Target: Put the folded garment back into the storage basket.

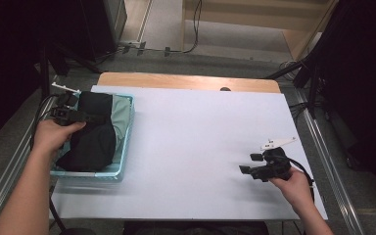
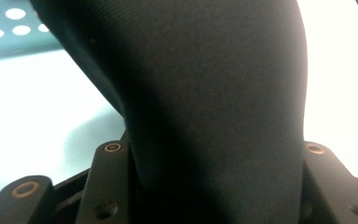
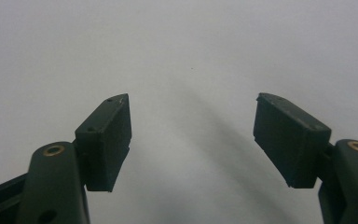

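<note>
White tabletop (image 1: 196, 147), basket (image 1: 127, 142) beside

We see dark cloth (image 2: 214, 93) filling the middle of the frame, running down between the two black jaws of our left hand-held gripper (image 2: 209, 186) at the bottom. A teal basket wall (image 2: 14, 32) with white holes sits upper left.

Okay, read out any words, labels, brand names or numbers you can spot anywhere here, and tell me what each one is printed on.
No readable text, label, brand or number shows anywhere.
Dark folded cloth: plain, no tag or print.
Light blue perforated plastic basket: no marking.
White sheet covering the table: blank.
Left gripper and right gripper: black bodies with no lettering legible.
</note>
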Available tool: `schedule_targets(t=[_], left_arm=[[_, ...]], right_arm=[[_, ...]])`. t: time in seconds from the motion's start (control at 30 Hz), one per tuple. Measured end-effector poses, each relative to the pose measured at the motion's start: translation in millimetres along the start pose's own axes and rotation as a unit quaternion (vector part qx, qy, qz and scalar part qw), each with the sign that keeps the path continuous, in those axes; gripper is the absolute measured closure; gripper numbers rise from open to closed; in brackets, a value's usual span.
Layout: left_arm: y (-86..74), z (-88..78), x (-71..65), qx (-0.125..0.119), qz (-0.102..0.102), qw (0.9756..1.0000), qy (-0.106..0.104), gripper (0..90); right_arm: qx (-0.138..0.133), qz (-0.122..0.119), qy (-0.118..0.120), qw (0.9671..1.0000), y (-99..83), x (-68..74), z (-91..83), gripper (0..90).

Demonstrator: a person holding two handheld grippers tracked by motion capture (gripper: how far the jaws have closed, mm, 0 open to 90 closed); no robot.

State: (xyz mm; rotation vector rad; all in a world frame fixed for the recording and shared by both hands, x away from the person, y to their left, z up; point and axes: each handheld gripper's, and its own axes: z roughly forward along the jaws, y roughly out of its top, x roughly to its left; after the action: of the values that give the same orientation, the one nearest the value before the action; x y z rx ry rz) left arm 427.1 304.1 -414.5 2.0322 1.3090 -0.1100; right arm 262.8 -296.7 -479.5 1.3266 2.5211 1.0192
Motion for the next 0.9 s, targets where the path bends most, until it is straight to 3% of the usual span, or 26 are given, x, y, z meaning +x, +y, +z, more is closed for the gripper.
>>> schedule_targets(t=[0.13,0.17,0.2,0.23,0.33,0.4,0.47,0.6,0.73,0.77,0.8,0.87,0.9], left_arm=[[-0.1,3.4,1.5,-0.003,0.004,0.9998,0.021,47.5],[-0.4,3.8,2.4,-0.008,0.004,0.9996,0.027,42.2],[-1.2,5.0,3.0,-0.016,0.008,0.9986,0.049,40.3],[-1.2,5.0,3.0,-0.016,0.008,0.9986,0.049,38.1],[-1.3,8.6,1.9,-0.016,0.024,0.9947,0.099,32.2],[-1.5,11.2,2.2,-0.019,0.020,0.9931,0.114,22.8],[-1.2,11.0,2.9,-0.023,0.018,0.9918,0.124,22.2],[-0.7,8.7,6.6,-0.038,0.001,0.9921,0.120,17.8],[0.0,5.0,9.8,-0.046,-0.013,0.9894,0.137,13.1],[-1.5,3.2,6.4,-0.042,0.012,0.9857,0.163,13.1],[-2.7,1.2,4.4,-0.044,0.030,0.9833,0.174,13.2],[-3.0,-0.8,3.7,-0.048,0.035,0.9821,0.179,13.2],[-3.1,-3.0,4.5,-0.053,0.029,0.9834,0.171,13.2]], right_arm=[[0.001,0.001,0.000,1.0000,-0.2,-0.5,-0.7,26.3],[0.000,0.002,0.000,1.0000,-0.1,-0.3,-0.7,26.3],[0.000,0.002,0.000,1.0000,-0.1,-0.2,-0.7,26.3],[0.000,0.002,0.000,1.0000,-0.1,-0.2,-0.7,26.3],[0.000,0.001,0.001,1.0000,0.0,-0.1,-0.2,26.3],[0.000,0.001,0.000,1.0000,0.1,0.1,-0.3,26.3],[0.000,0.002,0.000,1.0000,0.0,0.2,-0.5,26.3],[0.000,0.002,0.000,1.0000,-0.2,0.1,-0.8,26.3],[0.000,0.002,0.000,1.0000,-0.1,0.1,-0.9,26.3],[0.000,0.000,0.000,1.0000,-0.2,0.0,-1.0,26.3],[0.000,0.001,0.000,1.0000,-0.2,0.1,-1.2,26.3],[0.000,0.003,0.001,1.0000,-0.2,0.2,-1.3,26.3],[0.000,0.003,0.001,1.0000,-0.2,0.2,-1.3,26.3]])
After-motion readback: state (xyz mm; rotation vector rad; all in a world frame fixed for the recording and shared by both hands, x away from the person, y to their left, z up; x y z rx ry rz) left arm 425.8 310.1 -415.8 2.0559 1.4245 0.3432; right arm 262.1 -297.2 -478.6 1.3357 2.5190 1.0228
